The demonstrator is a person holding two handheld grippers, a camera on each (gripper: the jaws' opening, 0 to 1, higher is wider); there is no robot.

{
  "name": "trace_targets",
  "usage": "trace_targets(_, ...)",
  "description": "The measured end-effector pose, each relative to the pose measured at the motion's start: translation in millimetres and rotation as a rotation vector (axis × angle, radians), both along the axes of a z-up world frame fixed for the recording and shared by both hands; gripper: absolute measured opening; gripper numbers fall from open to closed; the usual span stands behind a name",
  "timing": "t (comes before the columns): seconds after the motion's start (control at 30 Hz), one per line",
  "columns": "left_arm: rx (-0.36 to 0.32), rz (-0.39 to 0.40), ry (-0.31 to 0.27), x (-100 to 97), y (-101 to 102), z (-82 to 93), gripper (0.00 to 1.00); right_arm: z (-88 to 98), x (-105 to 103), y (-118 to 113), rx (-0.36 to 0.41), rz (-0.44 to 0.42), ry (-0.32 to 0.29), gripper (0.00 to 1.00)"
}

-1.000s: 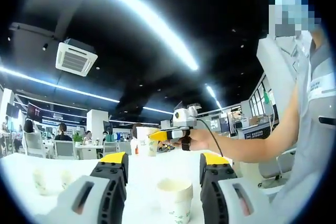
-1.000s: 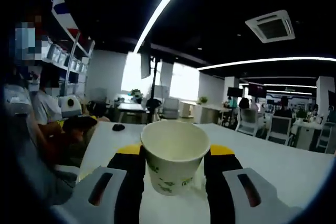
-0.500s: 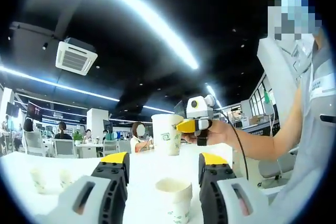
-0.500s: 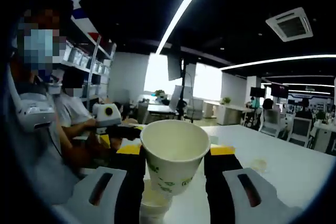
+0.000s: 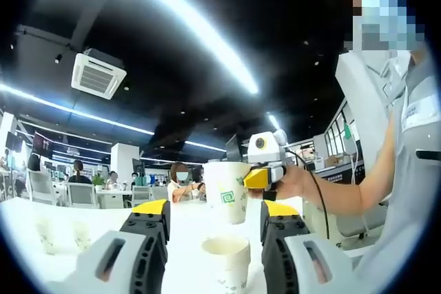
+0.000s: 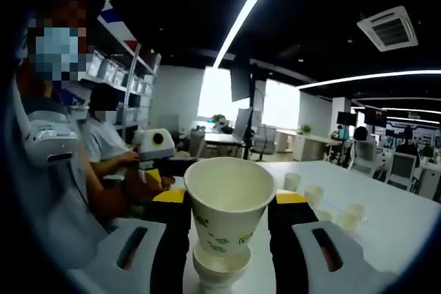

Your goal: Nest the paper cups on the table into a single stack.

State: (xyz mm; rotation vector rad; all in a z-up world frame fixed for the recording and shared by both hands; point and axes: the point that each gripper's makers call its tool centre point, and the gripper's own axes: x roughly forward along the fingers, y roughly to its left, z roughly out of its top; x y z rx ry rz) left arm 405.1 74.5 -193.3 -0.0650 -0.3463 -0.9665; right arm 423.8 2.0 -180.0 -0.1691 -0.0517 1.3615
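In the right gripper view we see our right tongs (image 6: 227, 222) clamped on a paper cup (image 6: 229, 201), its sides pressed between the two jaws, mouth open toward the camera and a green print on its wall. Directly under it, at six o'clock, a second cup (image 6: 220, 266) stands on the white bench (image 6: 386, 239), its rim just below the held cup's base; we cannot tell whether they touch. Further out on the bench, at about three to four o'clock, several small cups (image 6: 324, 201) stand in a loose group.

In the left gripper view our left tongs (image 5: 213, 239) stand apart with nothing between them. Beyond the jaws, at six o'clock, the standing cup (image 5: 226, 261) sits on the bench (image 5: 83, 215), and just above it hangs the held cup (image 5: 229, 191), gripped by the right tongs (image 5: 260, 175) coming in from three o'clock in the person's hand (image 5: 296, 182). At nine o'clock, two more cups (image 5: 62, 233) stand near the bench edge.
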Motion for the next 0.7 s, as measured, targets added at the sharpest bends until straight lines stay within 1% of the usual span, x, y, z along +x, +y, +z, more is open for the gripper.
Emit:
trace_targets(0.07, -0.003, 0.003, 0.014, 2.9, 0.4, -5.3, 0.56, -2.5, -0.6, 2.2, -0.004, 0.001, 0.000, 0.47)
trace_targets(0.13, 0.002, 0.003, 0.041, 4.1, -0.7, -12.6, 0.56, -8.1, -2.3, 3.9, -0.014, -0.004, -0.005, 0.47)
trace_targets(0.17, 0.007, 0.001, 0.042, 2.8, -1.4, -14.2, 0.56, -11.8, -3.3, 4.7, -0.022, -0.006, -0.007, 0.47)
trace_targets(0.23, 0.013, 0.003, 0.036, -0.1, -0.5, -13.4, 0.56, -21.2, -0.9, 5.1, -0.047, -0.020, -0.019, 0.47)
trace_targets(0.3, -0.006, 0.007, 0.026, -1.8, 2.6, -9.7, 0.56, -29.7, 2.0, 5.8, -0.064, -0.032, -0.018, 0.47)
trace_targets(0.37, -0.013, 0.005, 0.033, -1.1, 2.2, -10.6, 0.55, -36.9, 3.0, 6.3, -0.076, -0.036, -0.012, 0.47)
trace_targets(0.4, -0.005, 0.000, 0.041, -0.9, 0.4, -13.1, 0.55, -39.6, 3.8, 6.1, -0.080, -0.040, -0.011, 0.47)
trace_targets(0.43, 0.011, -0.004, 0.043, -1.4, -1.5, -15.4, 0.55, -40.7, 4.6, 5.7, -0.080, -0.042, -0.009, 0.47)
trace_targets(0.5, 0.020, -0.001, 0.037, -2.0, -1.6, -14.1, 0.55, -42.2, 6.0, 6.1, -0.076, -0.045, 0.001, 0.47)
trace_targets(0.57, 0.009, 0.001, 0.034, -1.2, 1.8, -7.1, 0.56, -42.8, 7.7, 6.7, -0.076, -0.047, 0.003, 0.47)
trace_targets(0.6, -0.004, 0.009, 0.016, -0.7, 4.5, -2.6, 0.55, -42.8, 8.9, 7.3, -0.077, -0.045, 0.003, 0.47)
trace_targets(0.63, -0.015, 0.024, 0.012, 2.6, 8.0, -0.3, 0.55, -43.2, 10.0, 8.2, -0.076, -0.042, 0.007, 0.47)
trace_targets(0.7, -0.018, 0.028, 0.023, 5.7, 9.3, -3.7, 0.54, -43.8, 8.8, 9.4, -0.074, -0.038, 0.009, 0.47)
